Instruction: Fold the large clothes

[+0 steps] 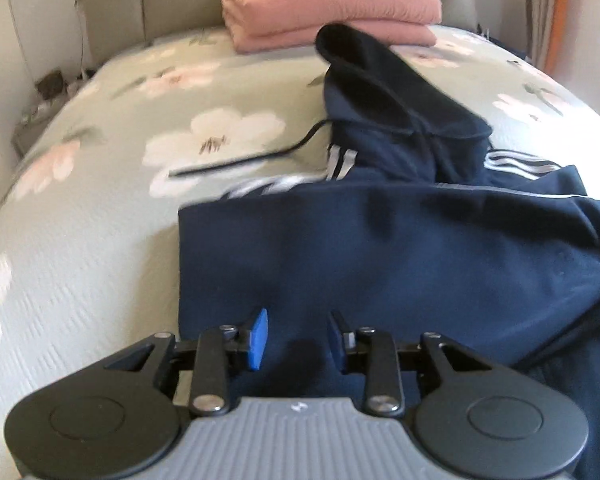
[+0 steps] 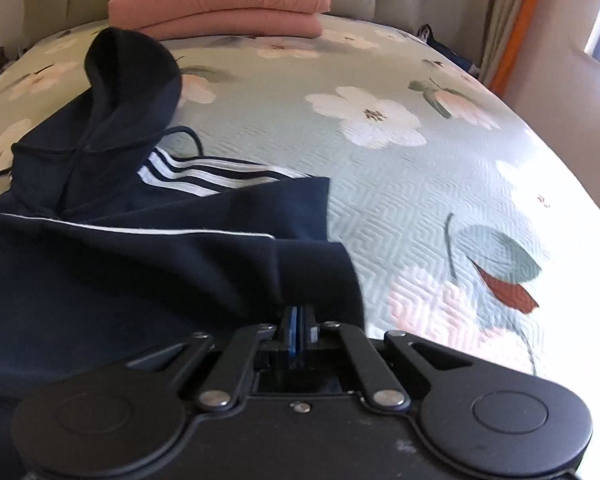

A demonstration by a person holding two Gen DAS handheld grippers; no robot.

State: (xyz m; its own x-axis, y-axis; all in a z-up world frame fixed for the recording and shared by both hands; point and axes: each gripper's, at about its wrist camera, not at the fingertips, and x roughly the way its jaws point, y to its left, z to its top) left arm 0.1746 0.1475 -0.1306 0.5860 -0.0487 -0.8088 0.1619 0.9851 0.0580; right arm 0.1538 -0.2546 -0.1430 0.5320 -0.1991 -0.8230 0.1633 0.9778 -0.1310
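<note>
Two grippers are working one navy hoodie [image 1: 380,248] lying on the floral bed [image 1: 100,240]; left gripper [image 1: 298,340] is hanging over the hoodie's near hem with blue pads spread, nothing pinched between them; right gripper [image 2: 299,334] is sitting with pads pressed together at the hoodie's right edge [image 2: 324,280], fabric bunching over the tips, so it looks pinched; hood [image 2: 136,76] is pointing toward the folded pink stack [image 2: 220,4] by the headboard.
</note>
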